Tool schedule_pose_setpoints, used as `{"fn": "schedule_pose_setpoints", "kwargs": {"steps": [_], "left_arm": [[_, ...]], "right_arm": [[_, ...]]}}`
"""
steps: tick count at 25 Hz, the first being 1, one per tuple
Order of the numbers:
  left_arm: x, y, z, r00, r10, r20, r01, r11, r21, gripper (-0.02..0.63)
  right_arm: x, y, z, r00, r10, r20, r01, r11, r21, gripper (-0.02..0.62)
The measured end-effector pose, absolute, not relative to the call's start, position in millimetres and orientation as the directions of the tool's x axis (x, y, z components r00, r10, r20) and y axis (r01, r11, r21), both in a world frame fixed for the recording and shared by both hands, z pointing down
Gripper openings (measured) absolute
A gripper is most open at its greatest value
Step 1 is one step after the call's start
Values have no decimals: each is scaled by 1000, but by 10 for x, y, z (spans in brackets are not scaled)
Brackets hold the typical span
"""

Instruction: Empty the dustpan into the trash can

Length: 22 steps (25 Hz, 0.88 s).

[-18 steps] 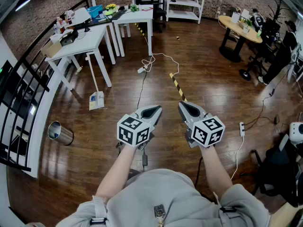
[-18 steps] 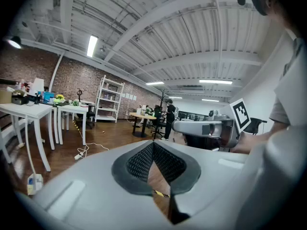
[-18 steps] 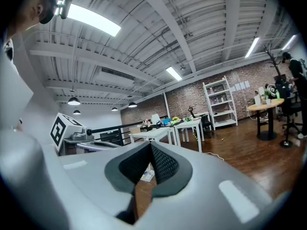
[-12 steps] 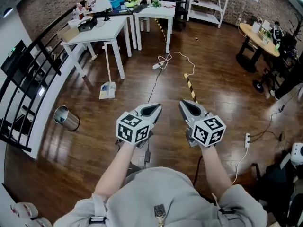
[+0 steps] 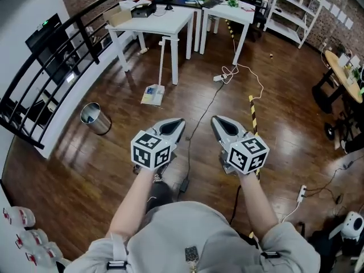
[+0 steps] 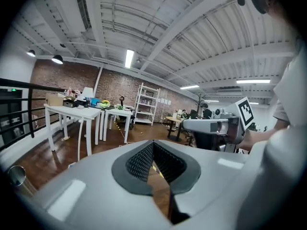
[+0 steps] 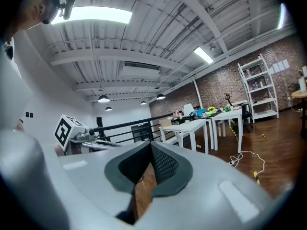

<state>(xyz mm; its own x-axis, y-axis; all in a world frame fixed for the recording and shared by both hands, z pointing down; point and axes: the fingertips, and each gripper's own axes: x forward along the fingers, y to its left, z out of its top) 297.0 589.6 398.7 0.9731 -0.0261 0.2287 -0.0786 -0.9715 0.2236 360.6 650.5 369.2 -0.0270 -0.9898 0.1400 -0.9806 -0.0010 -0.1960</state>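
Note:
A long-handled dustpan point(image 5: 153, 94) stands on the wooden floor beside the white table's leg, its handle point(image 5: 161, 61) pointing up. A small metal trash can point(image 5: 95, 117) stands on the floor by the black railing, left of the dustpan; its rim also peeks into the left gripper view point(image 6: 17, 175). My left gripper point(image 5: 176, 121) and right gripper point(image 5: 216, 120) are held side by side in front of my body, well short of both. Both are shut with nothing between the jaws. In the right gripper view the left gripper's marker cube point(image 7: 67, 128) shows at the left.
White tables point(image 5: 153, 23) loaded with items stand at the back, with a white shelf unit point(image 5: 296, 16) at the right. Cables point(image 5: 239, 73) and a power strip trail across the floor. A black railing point(image 5: 51, 67) runs along the left.
The head view has swung left: tables, dustpan and trash can have shifted right and nearer in the frame. Both grippers keep their place in front of me and stay shut.

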Motion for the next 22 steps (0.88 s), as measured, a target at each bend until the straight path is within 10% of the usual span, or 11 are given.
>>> {"fn": "schedule_pose_setpoints", "kwargs": {"steps": [22], "left_arm": [[2717, 2585, 4009, 981, 4, 195, -53, -958, 283, -25]], "right_arm": [[3249, 3143, 3726, -14, -976, 217, -989, -19, -148, -2]]}}
